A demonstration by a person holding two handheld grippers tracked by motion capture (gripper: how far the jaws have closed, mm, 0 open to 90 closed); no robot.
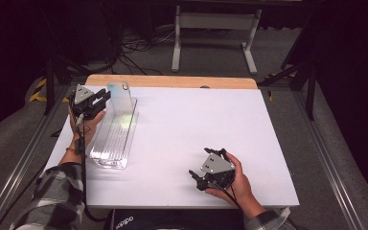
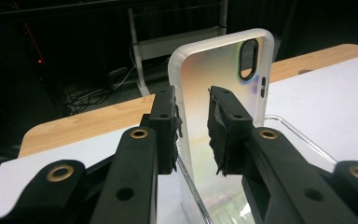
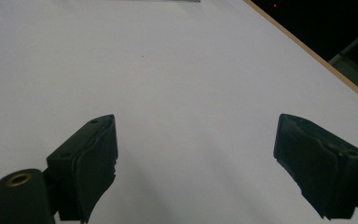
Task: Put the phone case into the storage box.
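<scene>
Iridescent, the phone case stood upright in the clear tray's far end, my left gripper barely parted around it. Letting go remained; my right gripper idled wide open.

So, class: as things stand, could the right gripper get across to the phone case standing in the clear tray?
Probably yes: the right gripper is open, and bare white table lies between it and the phone case, though the left gripper already straddles the case.
</scene>
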